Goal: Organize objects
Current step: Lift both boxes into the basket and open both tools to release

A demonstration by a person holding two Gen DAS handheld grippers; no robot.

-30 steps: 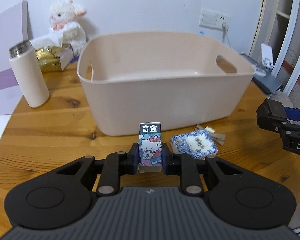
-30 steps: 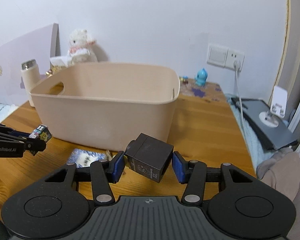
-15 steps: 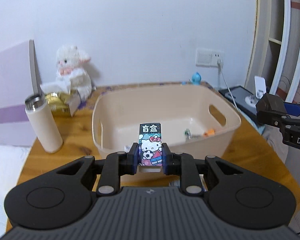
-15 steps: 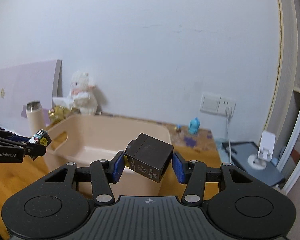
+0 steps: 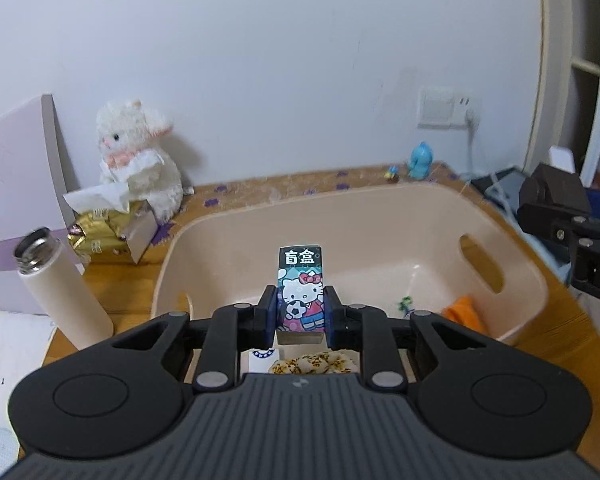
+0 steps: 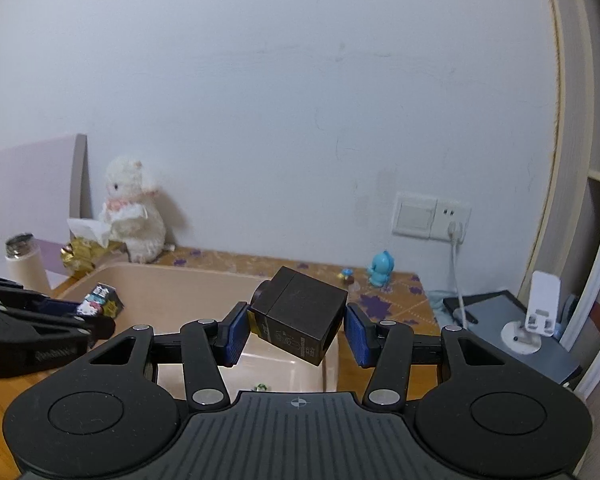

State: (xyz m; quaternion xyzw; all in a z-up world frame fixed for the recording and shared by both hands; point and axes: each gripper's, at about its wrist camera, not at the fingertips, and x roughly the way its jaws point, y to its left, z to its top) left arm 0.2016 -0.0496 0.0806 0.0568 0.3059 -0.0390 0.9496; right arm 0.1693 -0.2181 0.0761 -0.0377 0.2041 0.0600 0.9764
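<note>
Left wrist view: left gripper (image 5: 300, 312) clamped on upright blind box (image 5: 301, 288), held over bin (image 5: 512, 280) near its front rim; right gripper (image 6: 296, 330) clamped on tilted black cube (image 6: 300, 316), likewise above bin.

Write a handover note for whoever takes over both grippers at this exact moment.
Left gripper: shut on the Hello Kitty blind box, held upright over the beige bin.
Right gripper: shut on the black cube, tilted, above the bin's right part.
Done: the bin already holds an orange item and a small green-and-white piece.
Left: release both boxes into the bin. A snack packet shows below the left fingers; whether it lies inside the bin cannot be told.
</note>
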